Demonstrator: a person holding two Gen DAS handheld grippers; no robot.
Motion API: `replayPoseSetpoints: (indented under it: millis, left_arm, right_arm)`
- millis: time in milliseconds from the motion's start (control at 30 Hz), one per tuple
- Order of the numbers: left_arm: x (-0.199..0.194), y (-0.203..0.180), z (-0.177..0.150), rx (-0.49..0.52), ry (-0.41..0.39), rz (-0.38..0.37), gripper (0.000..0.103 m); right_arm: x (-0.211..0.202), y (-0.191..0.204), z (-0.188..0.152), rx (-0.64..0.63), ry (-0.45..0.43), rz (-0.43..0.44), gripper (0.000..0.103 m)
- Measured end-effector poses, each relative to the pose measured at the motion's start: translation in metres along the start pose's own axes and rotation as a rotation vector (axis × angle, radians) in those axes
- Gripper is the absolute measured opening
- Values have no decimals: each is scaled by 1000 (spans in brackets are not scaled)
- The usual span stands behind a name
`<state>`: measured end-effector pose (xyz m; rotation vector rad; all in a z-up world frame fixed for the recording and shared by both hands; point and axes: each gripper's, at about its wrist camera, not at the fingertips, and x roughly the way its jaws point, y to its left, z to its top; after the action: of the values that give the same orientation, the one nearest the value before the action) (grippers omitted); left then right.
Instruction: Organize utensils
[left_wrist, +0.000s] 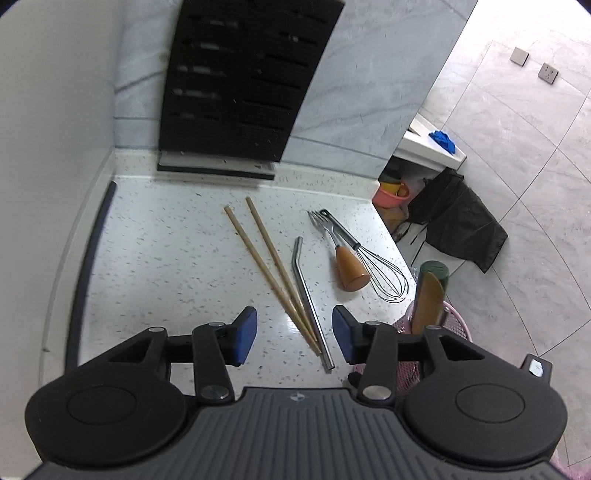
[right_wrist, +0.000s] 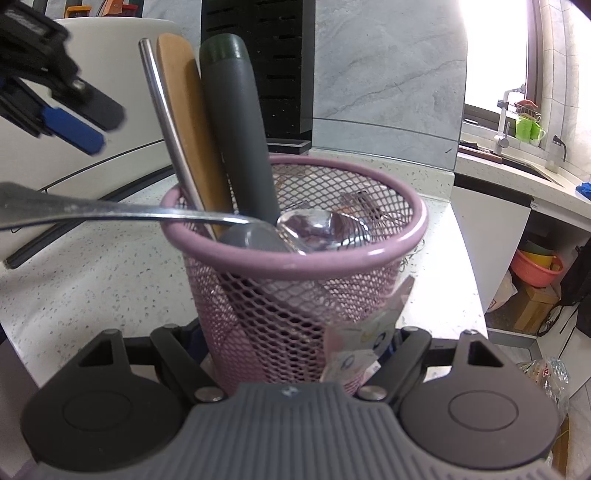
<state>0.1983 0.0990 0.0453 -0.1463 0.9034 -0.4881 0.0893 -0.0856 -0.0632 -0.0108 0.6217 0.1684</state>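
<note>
Roughly half done, judging by the count; already standing inside the pink mesh basket (right_wrist: 295, 271): a metal straw (right_wrist: 159, 92), a wooden spatula (right_wrist: 184, 110) and a dark green-handled tool (right_wrist: 232, 129), leaning together against one side of the rim; also lodged there, a spoon (right_wrist: 321, 229), bowl just within the rim, handle jutting out sideways over it, so only half put away, and impossible to tell what bears the handle's outer end; left lying on the bench (left_wrist: 166, 240) beside the basket: nearest to it a whisk (left_wrist: 384, 280) and a fork with a wooden handle (left_wrist: 349, 269), pressed close and apparently crossing; farther from the basket a bent steel straw (left_wrist: 306, 295) and a pair of chopsticks (left_wrist: 266, 258), converging and touching at their near ends; right gripper (right_wrist: 295, 343) clamped around the basket's foot, steadying it close to the bench's edge; left gripper (left_wrist: 295, 332) spread wide, blue pads (left_wrist: 245, 334) apart with nothing pinched, hovering a little aside from the basket, above the near ends of the chopsticks and the bent steel straw; probably lined up for those next, though only a guess; left to do, then: tipping the spoon fully in and carrying the loose pieces over into the basket; likely awkward: chopsticks and bent steel straw flat and bunched, hard to lift singly
</note>
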Motion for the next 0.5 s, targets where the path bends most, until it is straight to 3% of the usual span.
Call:
replayPoseSetpoints:
  millis: [200, 233, 267, 300, 500]
  left_arm:
    - [17, -10, 4, 13, -9, 63, 60]
    - [20, -11, 5, 14, -8, 71, 61]
    - [23, -12, 6, 12, -5, 76, 61]
    - [26, -12, 8, 8, -2, 81, 62]
    - [42, -7, 12, -22, 0, 161, 62]
  right_arm:
    - [1, -3, 1, 6, 2, 10, 81]
    - [1, -5, 1, 17, 3, 21, 84]
    - [2, -8, 2, 35, 8, 39, 96]
    - [2, -12, 3, 60, 12, 61, 101]
    - [-11, -20, -1, 60, 17, 121, 101]
